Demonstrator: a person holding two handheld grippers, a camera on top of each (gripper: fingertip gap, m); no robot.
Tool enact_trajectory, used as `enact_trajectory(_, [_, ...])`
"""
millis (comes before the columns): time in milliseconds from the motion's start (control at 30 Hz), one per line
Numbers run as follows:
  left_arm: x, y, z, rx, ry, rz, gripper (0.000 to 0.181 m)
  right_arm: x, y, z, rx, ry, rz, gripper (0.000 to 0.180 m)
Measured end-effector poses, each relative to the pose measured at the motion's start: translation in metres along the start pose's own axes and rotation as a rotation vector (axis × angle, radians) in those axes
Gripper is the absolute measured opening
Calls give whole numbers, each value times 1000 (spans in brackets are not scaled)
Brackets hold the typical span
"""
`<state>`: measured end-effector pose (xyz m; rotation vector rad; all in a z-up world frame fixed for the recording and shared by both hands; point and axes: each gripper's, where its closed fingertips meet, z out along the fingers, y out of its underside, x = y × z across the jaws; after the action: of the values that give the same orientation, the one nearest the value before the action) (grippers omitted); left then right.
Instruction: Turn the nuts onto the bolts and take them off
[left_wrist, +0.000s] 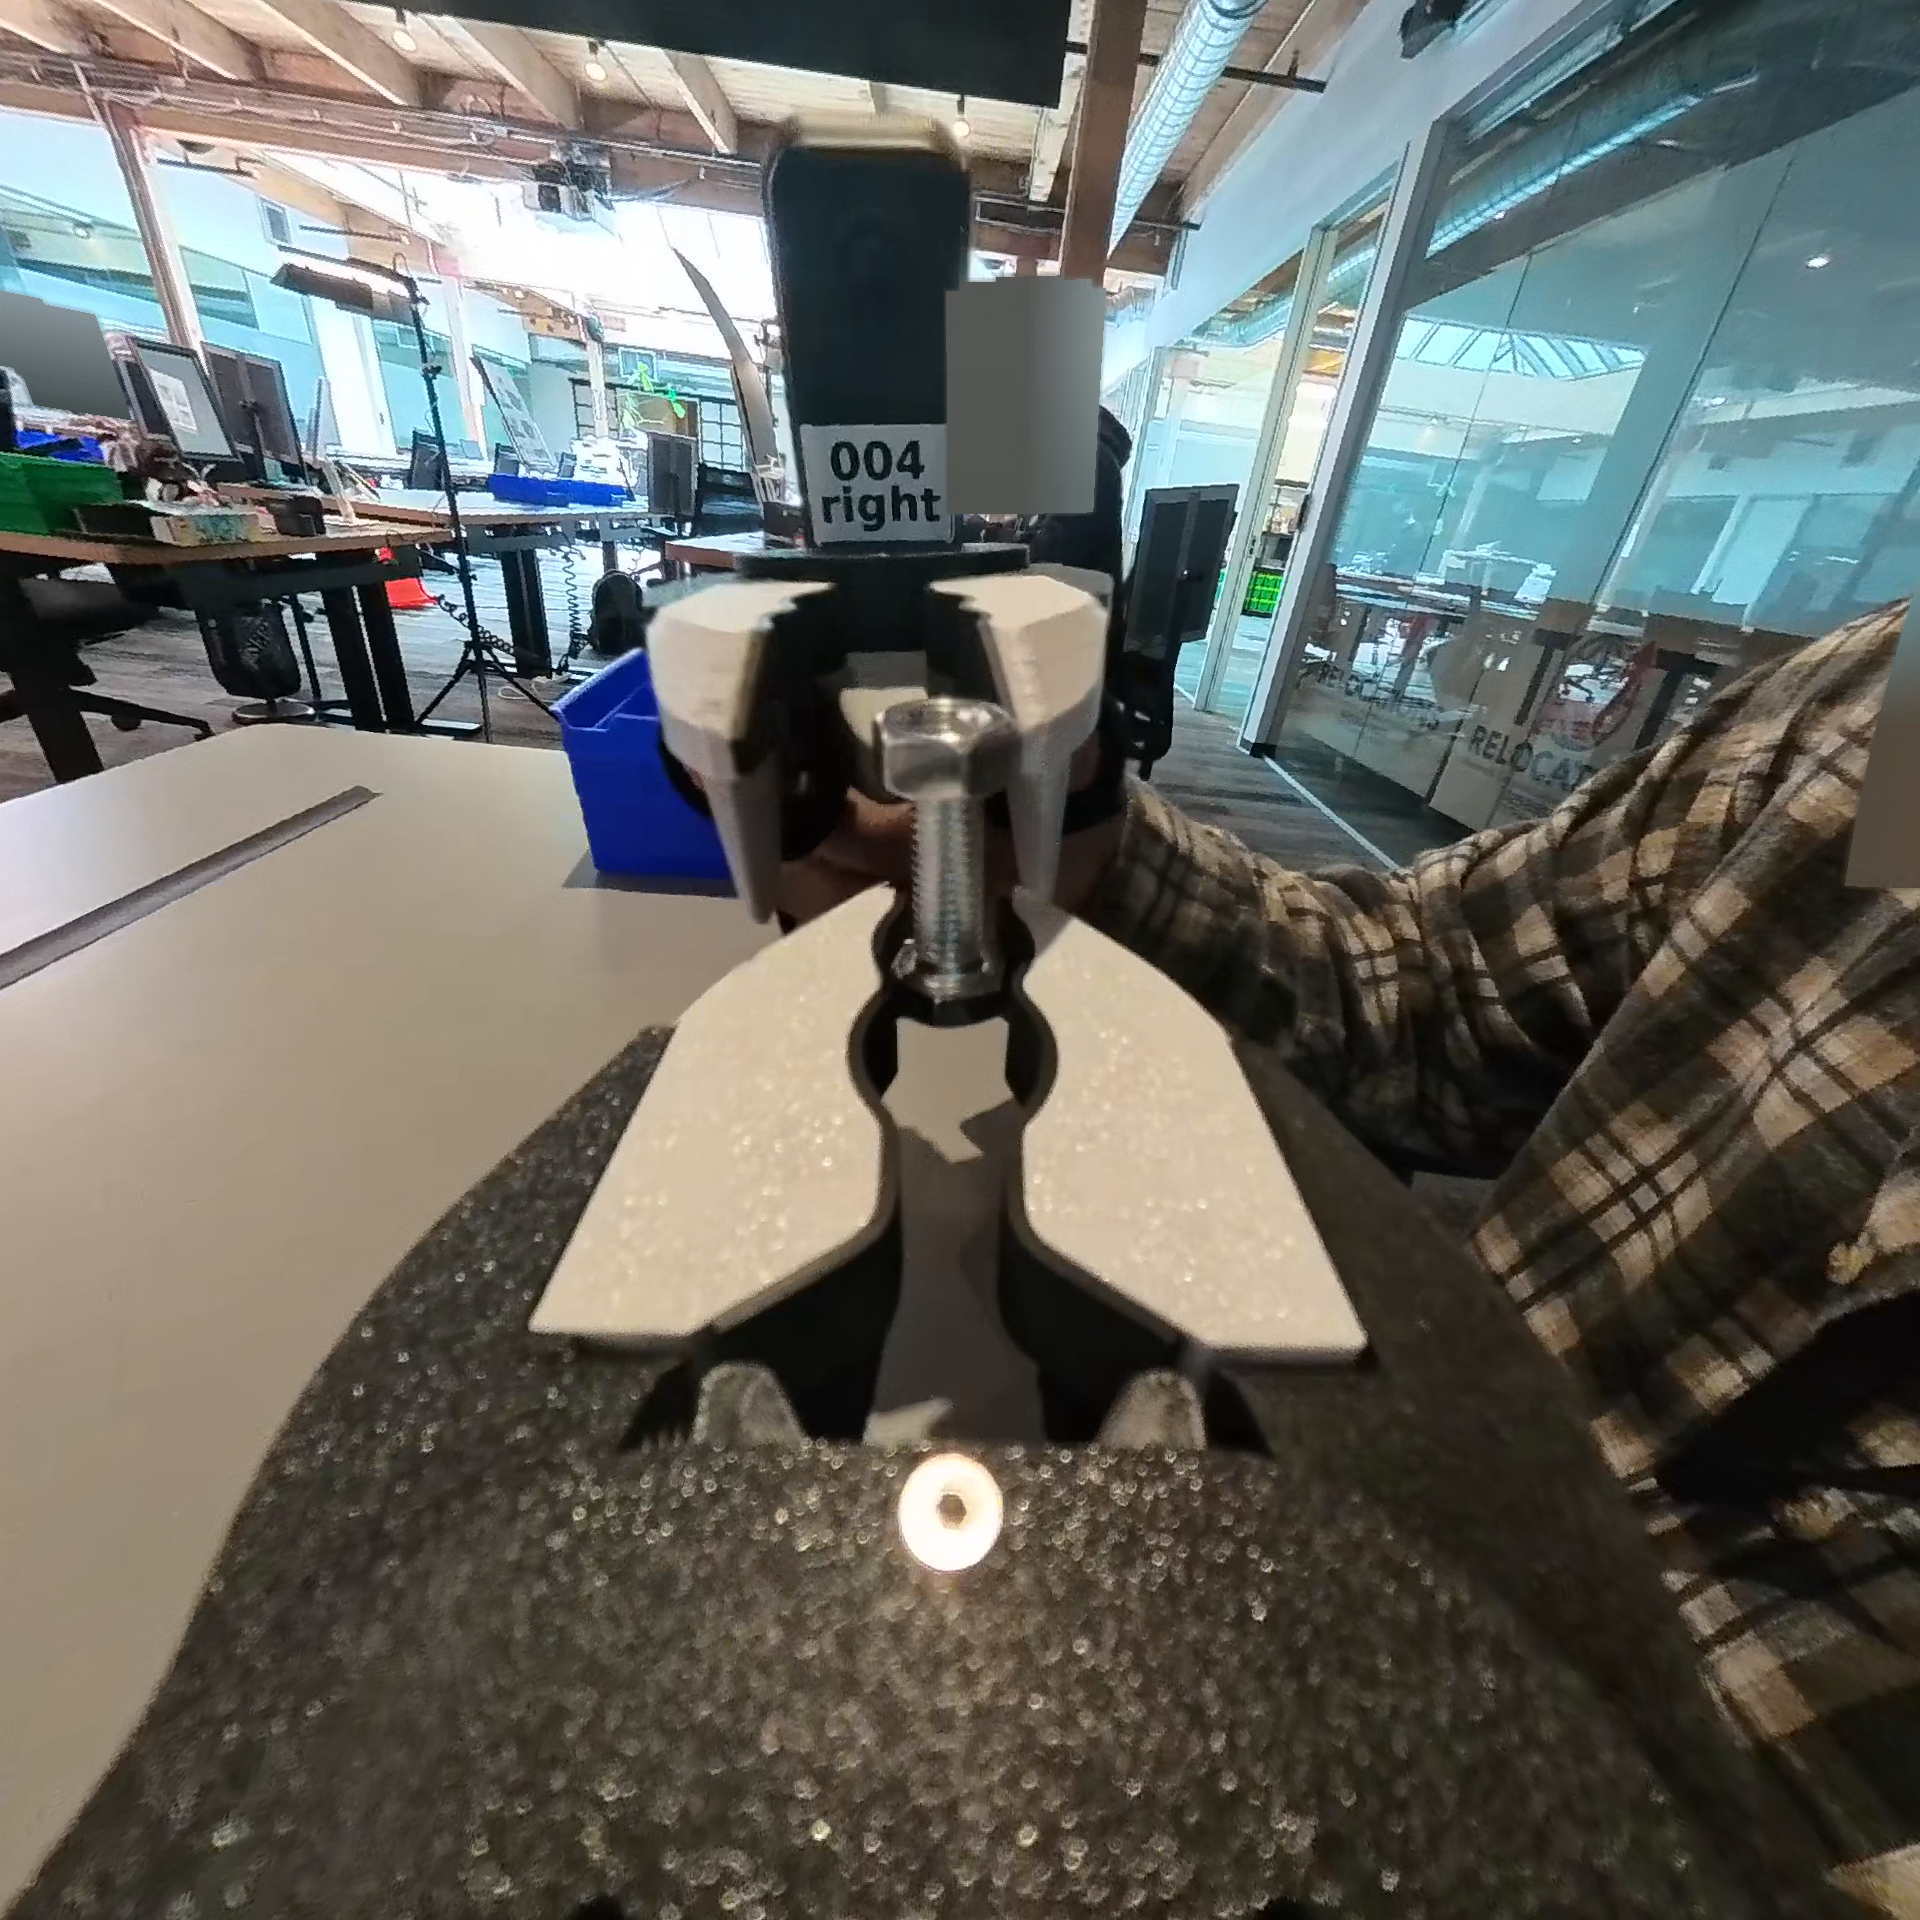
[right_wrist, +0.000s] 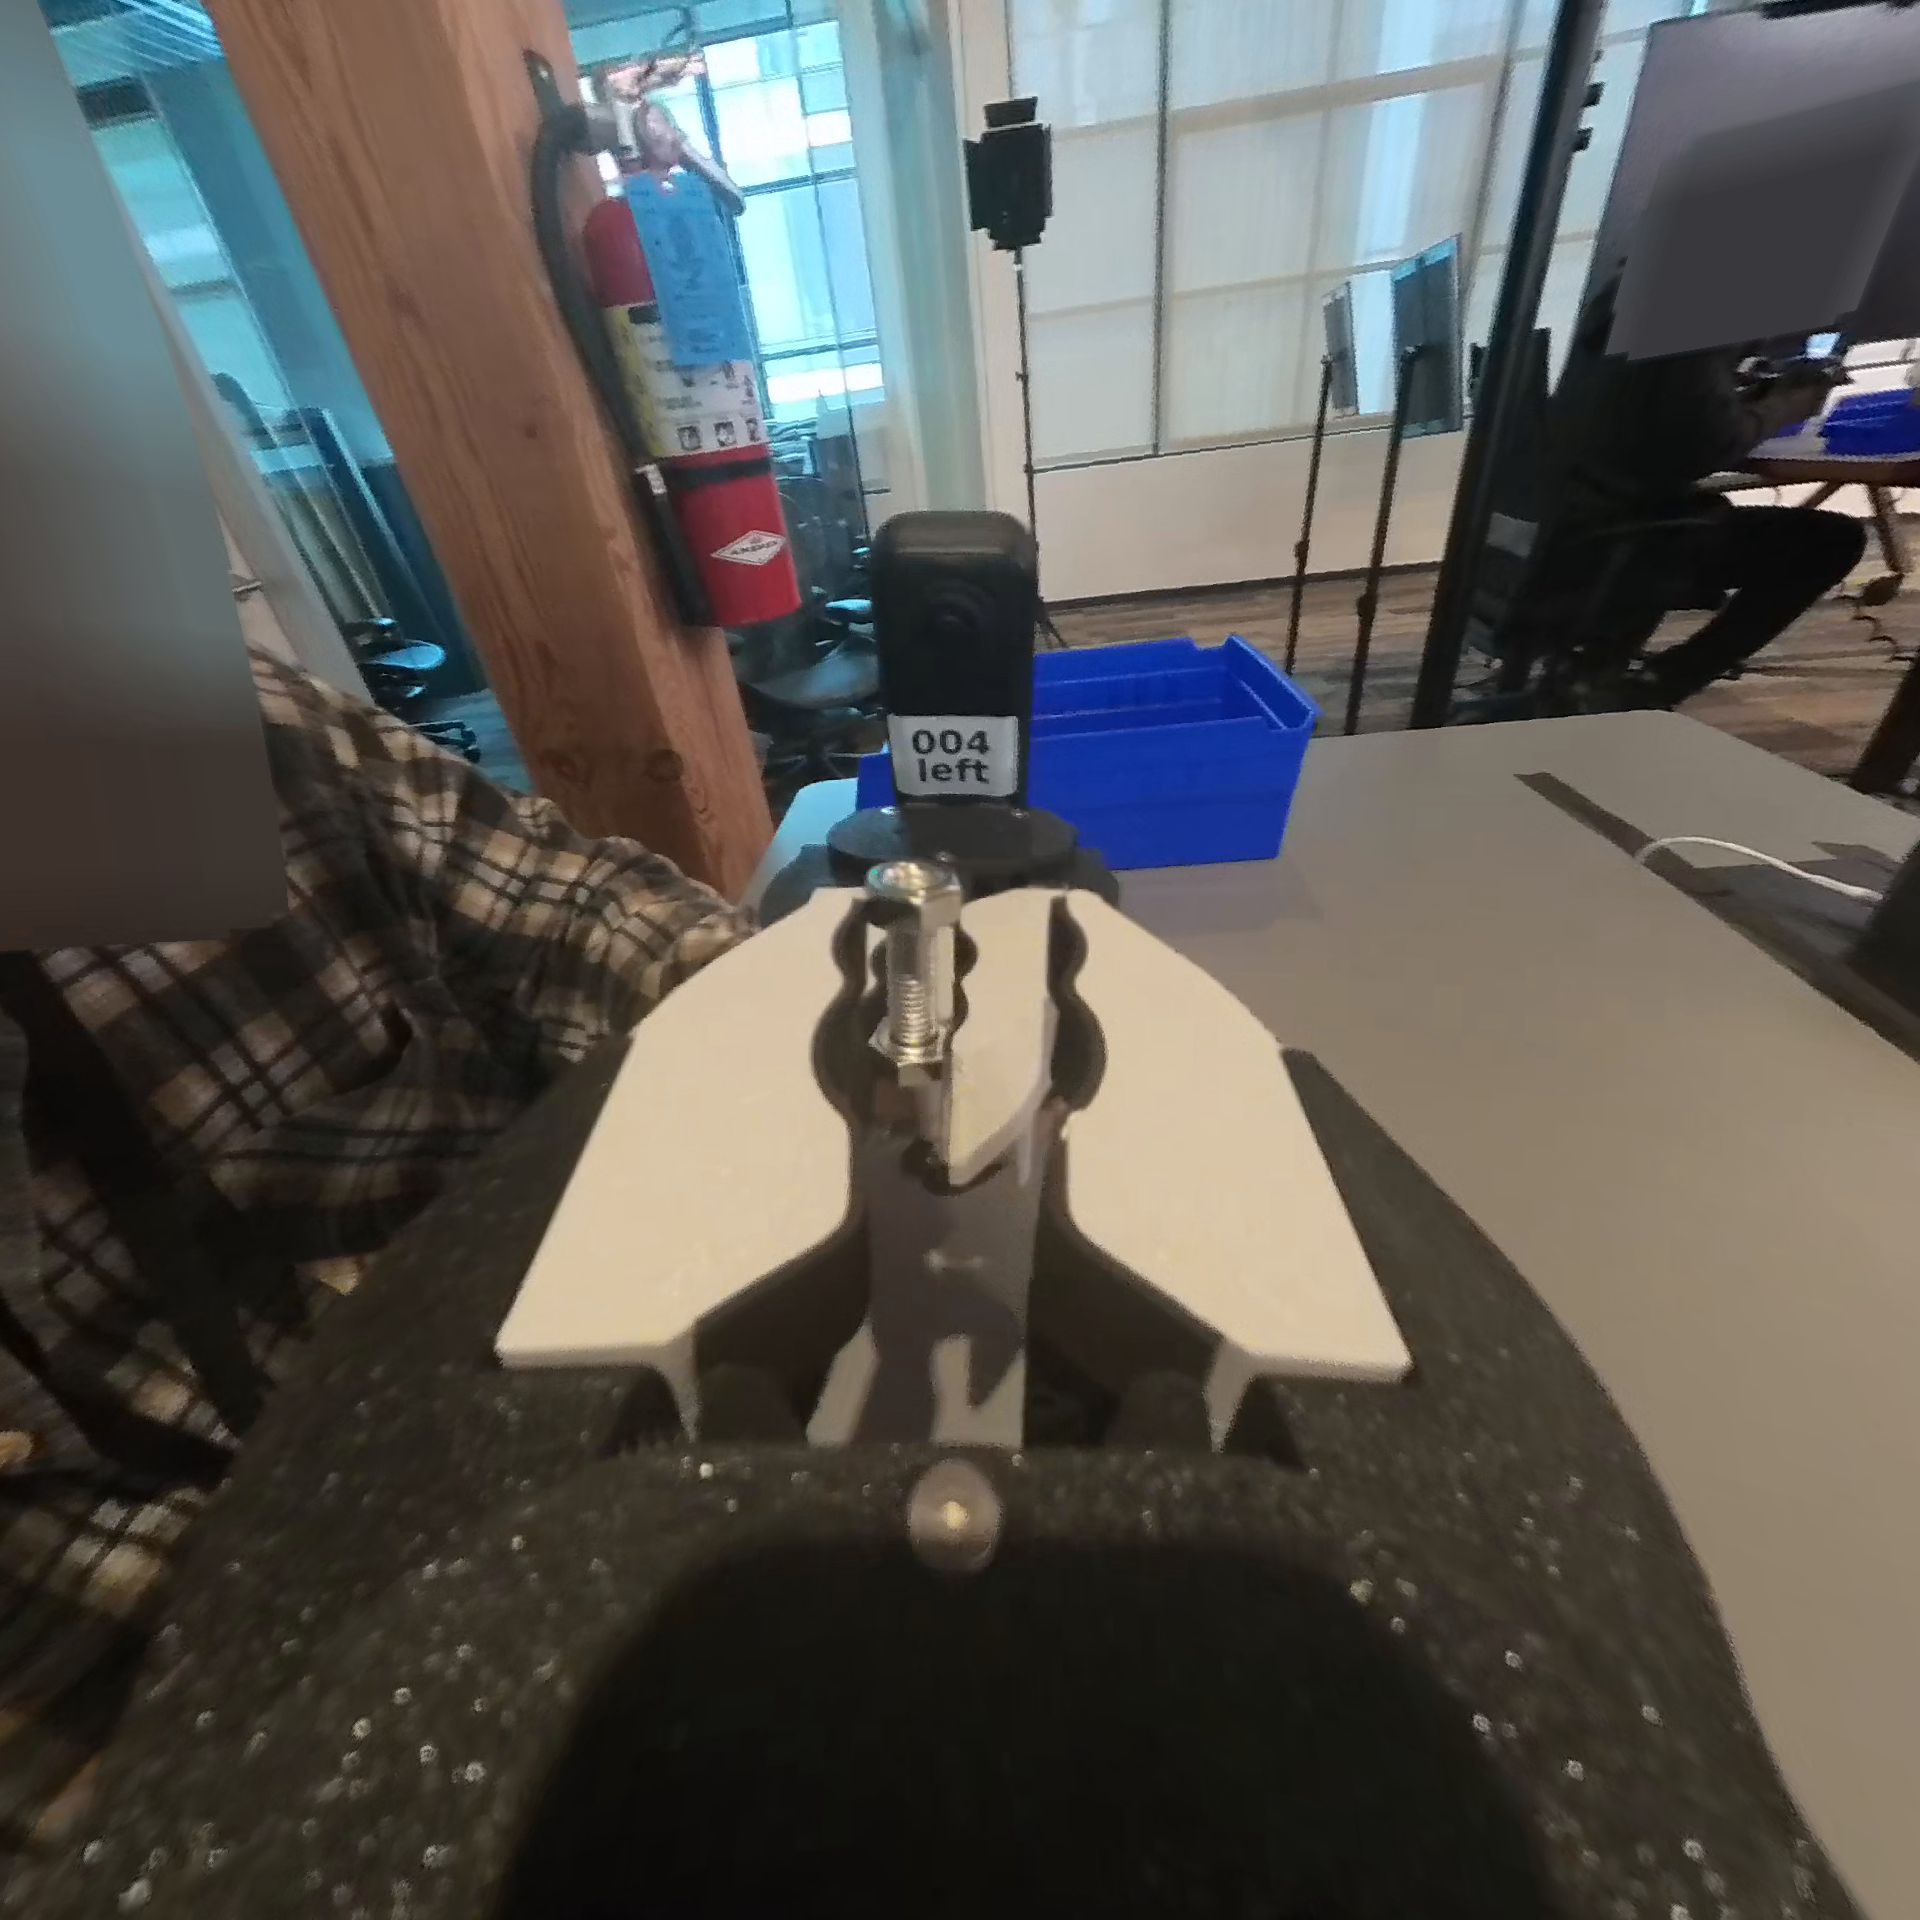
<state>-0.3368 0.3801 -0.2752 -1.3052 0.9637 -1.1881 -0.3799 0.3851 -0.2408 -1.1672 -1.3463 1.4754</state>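
Nut (left_wrist: 948, 971) sat low on the hex bolt (left_wrist: 943, 831), threading unfinished: left gripper (left_wrist: 948, 987) jaws pinched the nut, right gripper (left_wrist: 940, 748) jaws pinched the bolt head, above the table (left_wrist: 260, 987)

Open-plan office / lab workspace.
Desks with monitors (left_wrist: 171, 400) at 10 o'clock, glass-walled meeting rooms (left_wrist: 1621, 499) at 2 o'clock, exposed wood ceiling beams (left_wrist: 665, 83) at 12; red fire extinguisher (right_wrist: 717, 457) on wood pillar (right_wrist: 436, 395) at 11, light stands, blue bins (right_wrist: 1164, 764) on grey table (right_wrist: 1507, 997).
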Motion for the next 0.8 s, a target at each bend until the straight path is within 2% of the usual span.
enact_trajectory(133, [-3, -1, -2, 8, -13, -8, 15, 14, 0, -8, -5, 98, -4, 33])
enact_trajectory(333, [-7, 2, -1, -6, -35, -9, 15, 4, -5, -3, 7, 66, -7, 42])
enact_trajectory(467, [-7, 2, -1, -8, -37, -6, 15, 9, 2, 2, -38, 104, -22, 41])
enact_trajectory(800, [-7, 1, -2, -8, -45, 1, 15, 10, -4, -3, -16, 116, -24, 44])
